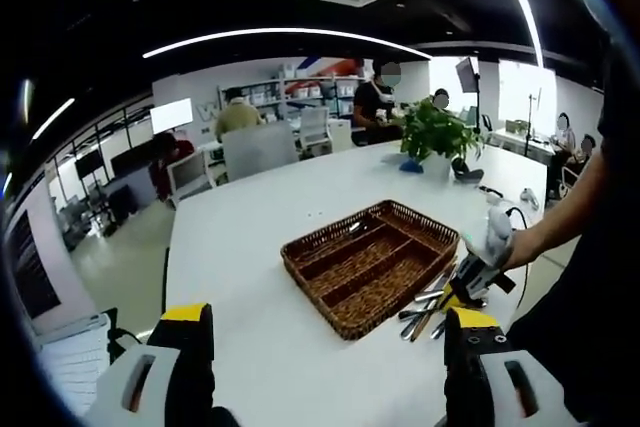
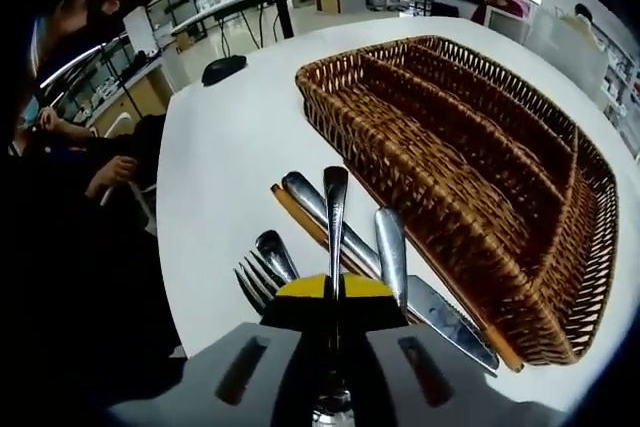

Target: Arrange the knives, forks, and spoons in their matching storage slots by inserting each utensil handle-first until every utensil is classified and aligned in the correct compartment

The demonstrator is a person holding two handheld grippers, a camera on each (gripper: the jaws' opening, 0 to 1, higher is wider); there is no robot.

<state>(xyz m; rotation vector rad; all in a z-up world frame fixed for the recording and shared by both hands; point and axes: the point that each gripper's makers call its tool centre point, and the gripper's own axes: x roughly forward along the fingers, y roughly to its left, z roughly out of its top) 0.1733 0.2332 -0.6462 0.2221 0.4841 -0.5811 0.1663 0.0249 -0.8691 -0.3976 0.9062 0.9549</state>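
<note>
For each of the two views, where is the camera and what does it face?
Left gripper view: on the left tongs, jaws apart, facing across the table to the basket; a person's arm and the right tongs enter from the right.
Right gripper view: on the right tongs, low over the cutlery, jaws closed on a utensil.
Shared: basket, cutlery, table.

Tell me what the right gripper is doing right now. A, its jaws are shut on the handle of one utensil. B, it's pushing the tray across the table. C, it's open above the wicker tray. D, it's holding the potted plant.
A: in the right gripper view the right gripper has its jaws closed on a utensil whose handle points forward, above the other cutlery lying beside the wicker tray.
</note>
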